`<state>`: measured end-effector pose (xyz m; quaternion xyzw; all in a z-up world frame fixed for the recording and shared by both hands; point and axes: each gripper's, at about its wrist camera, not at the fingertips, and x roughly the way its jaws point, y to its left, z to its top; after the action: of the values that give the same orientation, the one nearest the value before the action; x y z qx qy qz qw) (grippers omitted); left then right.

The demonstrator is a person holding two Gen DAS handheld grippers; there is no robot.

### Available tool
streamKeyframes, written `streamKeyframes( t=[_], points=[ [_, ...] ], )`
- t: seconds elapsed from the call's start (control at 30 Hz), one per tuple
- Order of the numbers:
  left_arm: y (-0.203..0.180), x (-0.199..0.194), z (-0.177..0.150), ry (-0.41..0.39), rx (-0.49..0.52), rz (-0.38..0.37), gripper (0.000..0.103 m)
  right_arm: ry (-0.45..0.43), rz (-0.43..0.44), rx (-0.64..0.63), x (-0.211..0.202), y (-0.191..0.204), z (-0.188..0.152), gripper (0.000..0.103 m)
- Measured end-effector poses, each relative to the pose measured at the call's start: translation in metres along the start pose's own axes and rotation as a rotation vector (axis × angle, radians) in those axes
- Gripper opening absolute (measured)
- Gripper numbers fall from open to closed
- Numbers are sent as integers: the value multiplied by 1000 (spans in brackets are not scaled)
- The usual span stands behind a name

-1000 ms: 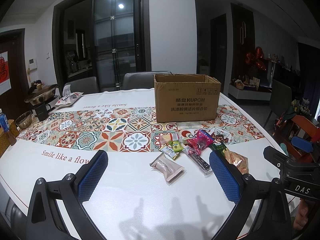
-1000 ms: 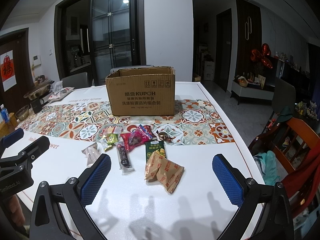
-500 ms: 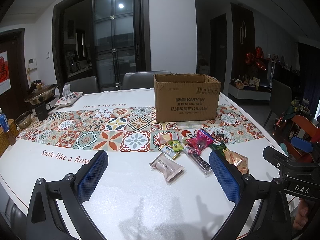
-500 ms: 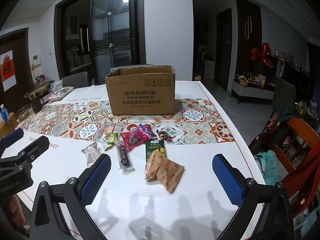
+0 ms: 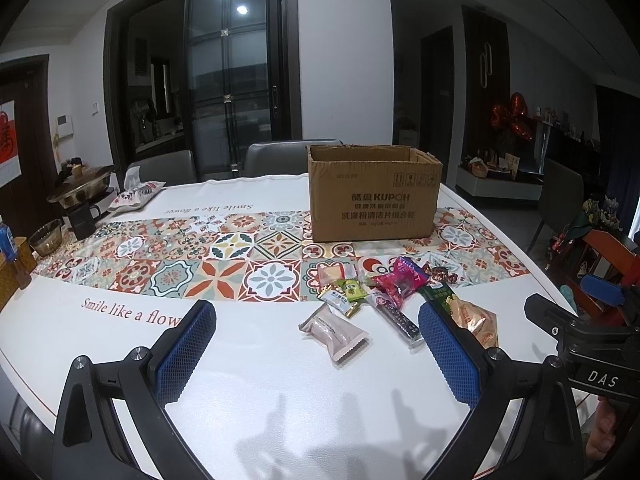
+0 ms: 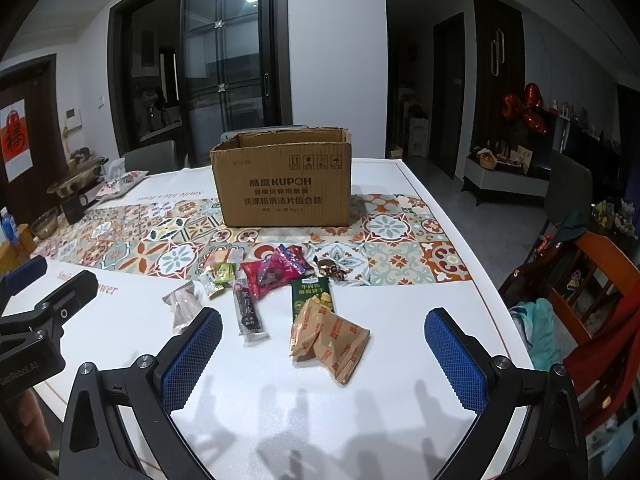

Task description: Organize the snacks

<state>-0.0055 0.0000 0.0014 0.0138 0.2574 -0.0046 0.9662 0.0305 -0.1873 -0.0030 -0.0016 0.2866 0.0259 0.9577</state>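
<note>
Opening step, by the look of it: nothing lifted yet, every snack loose on the table [image 5: 260, 400], none visibly in the cardboard box [image 5: 374, 196], though its inside cannot be seen from this low angle. Standing open-topped on the patterned runner [image 5: 168, 264], well behind the pile.

Left gripper [image 5: 316, 354] spread wide, hovering above the white cloth, holding nothing, touching nothing. Pink-beige packet [image 5: 334, 330] lying between its blue pads, a little ahead. Right gripper [image 6: 322, 354] likewise wide apart and empty, with the tan double packet [image 6: 330, 338] sitting just ahead between its fingers.

Further back in the heap: dark long bar [image 6: 249, 312], green packet [image 6: 311, 292], red-pink bag [image 6: 276, 272], small green and white sweets [image 6: 218, 278], a brown-wrapped sweet [image 6: 330, 270], all near or overlapping one another.

Next move, most likely: pick one packet, drop low over it, pinch across its narrow middle, carry it up and over the box rim. Flat, slippery wrappers, so a grip at the crimped edge or the bulge called for; care needed not to drag a neighbour along from that crowded cluster.
</note>
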Motion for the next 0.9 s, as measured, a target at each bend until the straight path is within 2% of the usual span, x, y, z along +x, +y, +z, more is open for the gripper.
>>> streamKeyframes(
  t=[0.17, 0.57, 0.9],
  points=[
    [-1, 7, -4, 12, -3, -7, 103, 18, 7, 2, 8, 0, -6, 102],
    [-5, 36, -5, 61, 9, -17, 102, 124, 38, 44, 43, -6, -5, 102],
    [-5, 83, -8, 158, -14, -20, 93, 218, 77, 83, 90, -10, -10, 98]
  ],
)
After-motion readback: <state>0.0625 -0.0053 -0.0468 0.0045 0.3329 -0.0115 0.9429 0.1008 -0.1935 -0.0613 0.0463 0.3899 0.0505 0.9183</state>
